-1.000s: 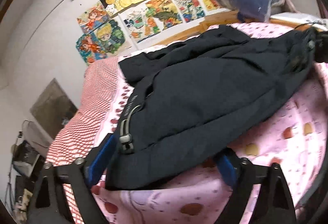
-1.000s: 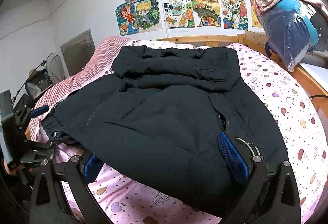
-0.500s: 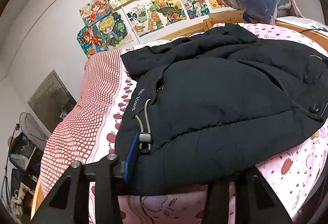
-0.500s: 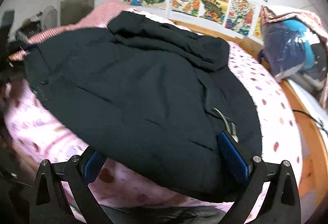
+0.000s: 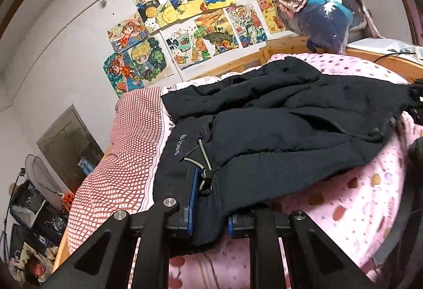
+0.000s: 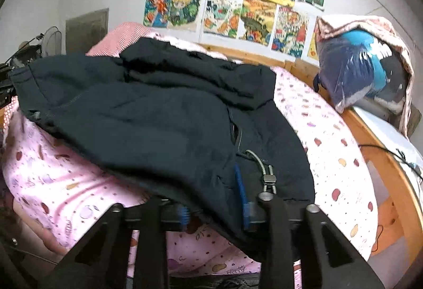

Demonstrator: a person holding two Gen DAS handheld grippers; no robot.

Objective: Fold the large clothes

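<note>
Dark navy jacket [image 5: 277, 130] lies spread over the pink dotted bedsheet [image 5: 357, 204], filling the centre of both views, w/ its bunched upper part toward the top centre of the frame near the wooden bed frame [image 6: 391, 170]. In the left wrist view the left gripper [image 5: 210, 220] sits at bottom centre, blue pads drawn in tight on a fold of the jacket's hem — fabric pinched between them, and a grey drawcord w/ toggle [image 5: 205, 178] hangs just above the pads. A strip w/ pale lettering runs up the jacket edge just left of that cord. In the right wrist view the right gripper [image 6: 214, 212] is at bottom centre, likewise clamped on the jacket's hem at the other corner; a second drawcord toggle [image 6: 268, 179] lies just right of the right-hand pad. This view is a bit motion-blurred. A red-and-white checked quilt [image 5: 124, 157] lies at centre left of the left view, touching the jacket's edge. Colourful drawings [image 5: 185, 24] are stuck on the white wall in the upper part of both frames. A plastic-wrapped blue bundle [image 6: 354, 77] sits at upper right — w/ a pinkish cloth draped over it.
</note>
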